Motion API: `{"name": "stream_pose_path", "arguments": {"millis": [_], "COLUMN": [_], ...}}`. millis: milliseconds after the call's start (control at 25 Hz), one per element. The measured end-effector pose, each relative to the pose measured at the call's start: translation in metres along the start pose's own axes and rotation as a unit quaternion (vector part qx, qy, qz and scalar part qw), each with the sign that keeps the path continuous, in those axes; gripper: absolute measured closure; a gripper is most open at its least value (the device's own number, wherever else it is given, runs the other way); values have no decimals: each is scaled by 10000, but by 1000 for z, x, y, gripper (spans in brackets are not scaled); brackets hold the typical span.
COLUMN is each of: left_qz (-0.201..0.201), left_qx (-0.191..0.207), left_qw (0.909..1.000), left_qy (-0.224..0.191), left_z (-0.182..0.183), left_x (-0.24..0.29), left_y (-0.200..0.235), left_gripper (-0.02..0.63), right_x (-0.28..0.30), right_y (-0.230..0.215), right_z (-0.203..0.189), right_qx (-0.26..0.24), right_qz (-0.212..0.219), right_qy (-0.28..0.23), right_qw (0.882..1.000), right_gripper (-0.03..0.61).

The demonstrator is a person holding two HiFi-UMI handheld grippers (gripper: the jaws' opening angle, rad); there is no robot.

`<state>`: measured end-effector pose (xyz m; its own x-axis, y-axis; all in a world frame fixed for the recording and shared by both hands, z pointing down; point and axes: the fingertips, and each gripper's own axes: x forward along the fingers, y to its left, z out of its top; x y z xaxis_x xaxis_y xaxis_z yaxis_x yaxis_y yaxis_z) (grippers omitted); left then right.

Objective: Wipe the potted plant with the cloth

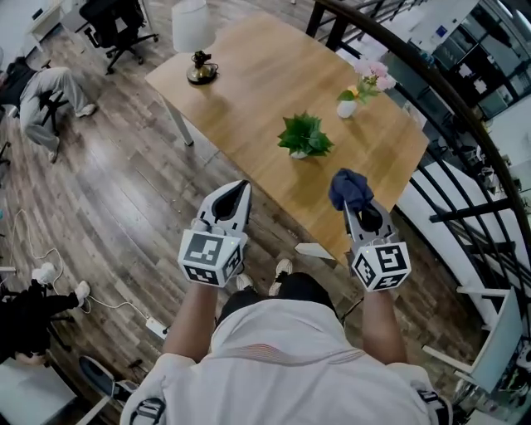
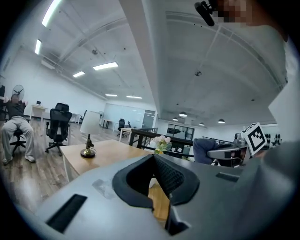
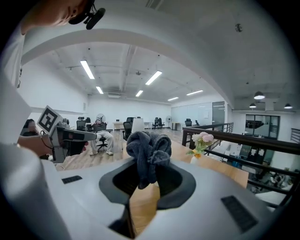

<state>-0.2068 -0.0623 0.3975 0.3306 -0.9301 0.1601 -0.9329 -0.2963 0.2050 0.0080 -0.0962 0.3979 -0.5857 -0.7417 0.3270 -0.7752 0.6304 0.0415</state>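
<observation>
A small green potted plant in a white pot stands near the middle of the wooden table. My right gripper is shut on a bunched dark blue cloth, held at the table's near edge, just right of the plant and nearer to me. In the right gripper view the cloth sticks up from between the jaws. My left gripper is shut and holds nothing; it hovers over the floor at the table's near edge, left of the plant. Its jaws meet in the left gripper view.
A table lamp stands at the table's far left corner and a small vase of pink flowers beyond the plant. A dark railing runs along the table's right side. Office chairs and a seated person are on the floor to the left.
</observation>
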Motion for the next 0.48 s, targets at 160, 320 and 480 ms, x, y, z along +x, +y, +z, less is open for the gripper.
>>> {"name": "stream_pose_path", "arguments": {"millis": [160,320,480], "left_qz": [-184,-186,-112], "left_qx": [-81,-188,-197], "left_qw": [9997,9988,9978], "left_qy": [126,404,621], "left_z": [5,1,-4], "left_x": [41,93,140], "left_y": [7,17,24], "left_gripper": [597,598,597], "right_x": [21,57,90], "right_y": [-29,-72,-110], "right_z": [-2,-4,1], "right_qx": [162,366,432], "right_qz": [-110,-81,72], "right_qy": [30,43,31], "right_qw": [9998,9993,9990], "right_gripper": [447,446,446]}}
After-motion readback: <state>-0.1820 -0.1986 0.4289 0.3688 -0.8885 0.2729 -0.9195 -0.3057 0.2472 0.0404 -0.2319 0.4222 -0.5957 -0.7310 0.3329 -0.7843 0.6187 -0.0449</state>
